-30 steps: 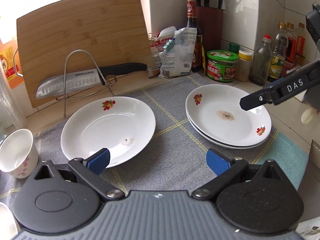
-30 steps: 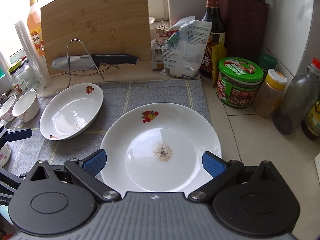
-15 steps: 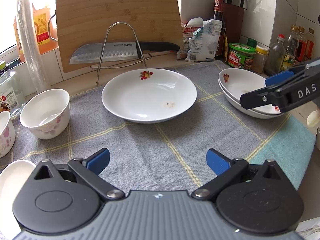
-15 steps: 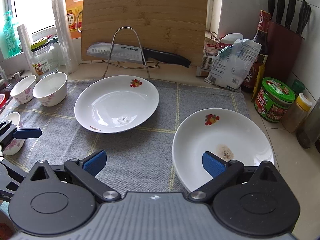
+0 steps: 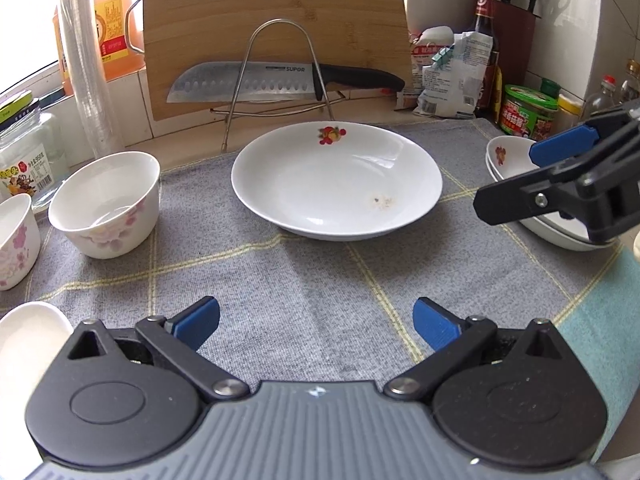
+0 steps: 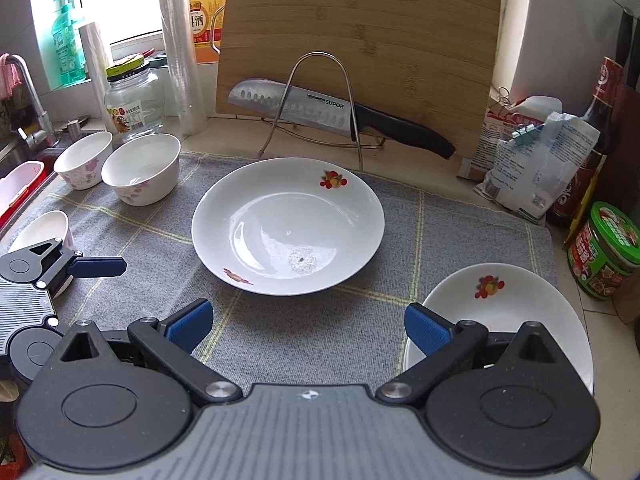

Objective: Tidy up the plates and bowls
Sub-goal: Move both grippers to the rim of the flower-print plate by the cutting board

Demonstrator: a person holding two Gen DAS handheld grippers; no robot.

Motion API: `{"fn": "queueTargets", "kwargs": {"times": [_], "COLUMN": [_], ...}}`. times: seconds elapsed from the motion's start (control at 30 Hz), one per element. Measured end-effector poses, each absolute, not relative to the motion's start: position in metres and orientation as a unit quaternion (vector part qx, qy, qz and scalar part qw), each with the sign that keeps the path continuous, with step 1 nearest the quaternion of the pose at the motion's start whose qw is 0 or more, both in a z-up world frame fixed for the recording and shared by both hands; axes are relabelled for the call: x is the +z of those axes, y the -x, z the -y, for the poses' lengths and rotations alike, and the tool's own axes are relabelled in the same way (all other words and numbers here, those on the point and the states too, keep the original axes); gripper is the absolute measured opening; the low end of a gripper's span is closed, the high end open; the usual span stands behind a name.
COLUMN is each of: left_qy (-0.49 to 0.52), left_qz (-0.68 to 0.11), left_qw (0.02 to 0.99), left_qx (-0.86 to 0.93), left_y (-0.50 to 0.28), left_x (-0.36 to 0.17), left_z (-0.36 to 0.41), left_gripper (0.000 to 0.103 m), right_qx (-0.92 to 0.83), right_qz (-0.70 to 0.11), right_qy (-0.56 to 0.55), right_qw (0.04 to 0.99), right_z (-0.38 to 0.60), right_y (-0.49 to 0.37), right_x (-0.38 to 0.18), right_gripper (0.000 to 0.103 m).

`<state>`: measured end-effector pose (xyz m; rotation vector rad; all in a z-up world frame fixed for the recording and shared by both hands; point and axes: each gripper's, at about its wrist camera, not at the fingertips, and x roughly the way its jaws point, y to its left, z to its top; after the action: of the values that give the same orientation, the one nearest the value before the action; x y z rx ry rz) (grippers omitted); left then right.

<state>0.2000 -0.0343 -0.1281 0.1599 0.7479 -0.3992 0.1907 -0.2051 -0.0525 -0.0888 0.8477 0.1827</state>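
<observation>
We hold the left gripper and the right gripper low over the grey cloth on the counter, both with jaws spread and empty. A single white plate with a fruit print lies mid-cloth ahead of them. The stack of plates sits at the cloth's right edge, partly under our right gripper. Two flowered bowls stand side by side at the left.
</observation>
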Motion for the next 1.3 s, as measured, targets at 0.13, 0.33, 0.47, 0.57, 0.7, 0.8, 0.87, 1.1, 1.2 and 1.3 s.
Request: {"fn": "queueTargets", "kwargs": {"times": [0.13,0.33,0.47,0.57,0.7,0.8,0.87,1.1,1.2,1.3], "left_qy": [-0.063,-0.075,-0.074,-0.076,-0.083,-0.087,-0.09,-0.097,-0.097,-0.098], "left_qz": [-0.377,-0.396,-0.391,-0.39,-0.383,-0.377,-0.372,-0.364,-0.36,-0.359], "left_qw": [0.907,0.899,0.902,0.901,0.9,0.899,0.899,0.897,0.897,0.897], "left_qx": [-0.18,-0.169,-0.17,-0.175,-0.192,-0.205,-0.214,-0.233,-0.236,-0.238], "left_y": [-0.214,-0.225,-0.228,-0.234,-0.244,-0.251,-0.255,-0.265,-0.267,-0.268], "left_x": [-0.136,-0.149,-0.149,-0.149,-0.15,-0.15,-0.151,-0.152,-0.153,-0.153], "left_z": [0.043,0.059,0.062,0.064,0.064,0.063,0.062,0.062,0.062,0.062], "left_gripper": [0.102,0.102,0.102,0.102,0.102,0.102,0.102,0.102,0.102,0.102], "right_qx": [0.115,0.16,0.17,0.169,0.155,0.154,0.154,0.151,0.153,0.166], "right_qz": [-0.416,-0.419,-0.429,-0.431,-0.447,-0.465,-0.48,-0.509,-0.523,-0.538], "right_qy": [0.045,0.046,0.04,0.04,0.021,0.002,-0.008,-0.033,-0.038,-0.056], "right_qw": [0.901,0.893,0.886,0.885,0.881,0.872,0.864,0.846,0.838,0.824], "right_z": [0.215,0.227,0.23,0.232,0.237,0.241,0.243,0.247,0.248,0.251], "right_y": [-0.209,-0.233,-0.246,-0.252,-0.263,-0.272,-0.279,-0.311,-0.33,-0.347], "right_x": [-0.054,-0.052,-0.053,-0.054,-0.057,-0.062,-0.065,-0.074,-0.084,-0.095], "right_gripper": [0.103,0.103,0.103,0.103,0.103,0.103,0.103,0.103,0.103,0.103]}}
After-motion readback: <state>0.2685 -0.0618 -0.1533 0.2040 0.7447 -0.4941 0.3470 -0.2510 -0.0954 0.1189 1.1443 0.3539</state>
